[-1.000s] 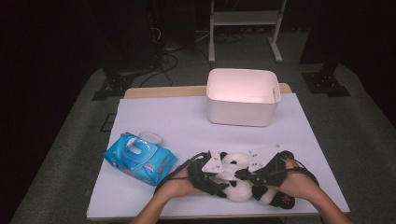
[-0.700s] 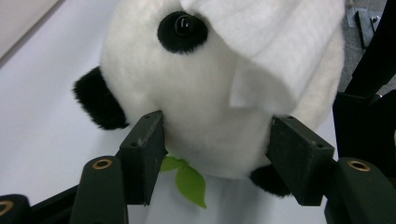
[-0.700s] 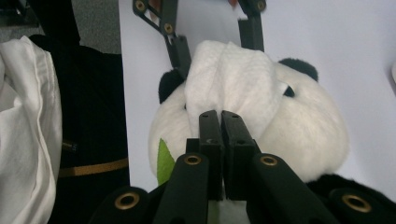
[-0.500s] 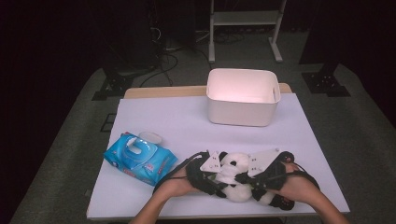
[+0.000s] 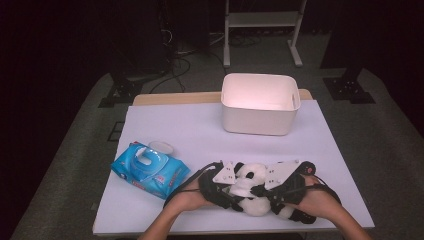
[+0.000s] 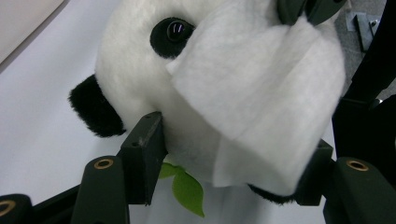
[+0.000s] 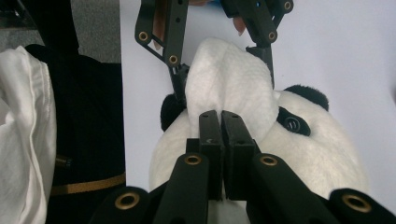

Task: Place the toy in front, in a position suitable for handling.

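**Panda toy held at the near edge of the bench while a white wipe lies on its face**

A plush panda (image 5: pixel 248 186) lies on the white bench (image 5: pixel 190 130) close to the near edge, between the person's two hands. The left gripper (image 6: pixel 229 154) has its fingers (image 6: pixel 142 140) set partway apart around the lower part of the panda's head, one finger pressing into the white fur beside a black ear, the other at the far side under the cheek. A green leaf (image 6: pixel 187 189) pokes out beneath the head.

The right gripper (image 7: pixel 219 126) has its fingers closed tight together, pinching a white wipe (image 7: pixel 229 88) that drapes over the panda's face, just beside one black eye patch. In the left gripper view the same wipe covers the muzzle below the eye.

A blue pack of wipes (image 5: pixel 149 170) with its lid open lies to the left of the panda, near but apart. A white tub (image 5: pixel 260 104) stands farther back on the bench, well apart from the toy.
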A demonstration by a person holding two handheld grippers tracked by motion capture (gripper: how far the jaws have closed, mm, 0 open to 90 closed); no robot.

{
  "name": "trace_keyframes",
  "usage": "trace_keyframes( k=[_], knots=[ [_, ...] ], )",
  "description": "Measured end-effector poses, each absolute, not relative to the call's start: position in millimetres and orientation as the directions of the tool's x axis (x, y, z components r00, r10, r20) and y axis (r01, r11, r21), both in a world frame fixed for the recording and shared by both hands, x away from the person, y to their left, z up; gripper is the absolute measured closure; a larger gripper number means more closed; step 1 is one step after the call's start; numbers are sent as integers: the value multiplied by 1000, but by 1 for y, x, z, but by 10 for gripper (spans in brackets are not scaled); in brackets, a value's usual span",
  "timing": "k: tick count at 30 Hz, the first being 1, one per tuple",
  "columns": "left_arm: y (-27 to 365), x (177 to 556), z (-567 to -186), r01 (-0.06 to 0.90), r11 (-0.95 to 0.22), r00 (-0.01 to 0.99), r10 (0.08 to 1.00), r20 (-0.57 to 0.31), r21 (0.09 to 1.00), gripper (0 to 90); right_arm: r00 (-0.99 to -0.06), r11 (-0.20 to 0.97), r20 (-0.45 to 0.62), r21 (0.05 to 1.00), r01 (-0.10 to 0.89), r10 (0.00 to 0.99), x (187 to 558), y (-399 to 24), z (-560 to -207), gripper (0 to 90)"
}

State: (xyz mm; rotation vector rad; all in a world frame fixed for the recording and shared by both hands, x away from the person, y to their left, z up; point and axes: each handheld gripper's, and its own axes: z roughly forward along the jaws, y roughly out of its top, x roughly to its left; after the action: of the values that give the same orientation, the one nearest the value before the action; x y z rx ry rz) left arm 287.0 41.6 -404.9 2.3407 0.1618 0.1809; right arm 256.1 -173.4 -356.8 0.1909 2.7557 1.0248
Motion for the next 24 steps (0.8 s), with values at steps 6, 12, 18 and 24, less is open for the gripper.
trace_keyframes(
  k=[6, 12, 18, 24],
  knots=[
    [43, 288, -406, 66, -692, 982, 171, 75, 719, 380, -971, 743, -147, 668, 42, 187, 265, -163, -357, 877],
    [44, 287, -406, 65, -687, 983, 167, 70, 724, 382, -965, 716, -138, 695, 67, 224, 270, -174, -352, 876],
    [42, 287, -406, 67, -691, 983, 169, 70, 720, 382, -956, 692, -106, 712, 118, 272, 272, -196, -350, 876],
    [43, 287, -406, 64, -692, 984, 163, 70, 719, 382, -959, 692, -94, 711, 123, 267, 287, -180, -349, 876]
  ],
)
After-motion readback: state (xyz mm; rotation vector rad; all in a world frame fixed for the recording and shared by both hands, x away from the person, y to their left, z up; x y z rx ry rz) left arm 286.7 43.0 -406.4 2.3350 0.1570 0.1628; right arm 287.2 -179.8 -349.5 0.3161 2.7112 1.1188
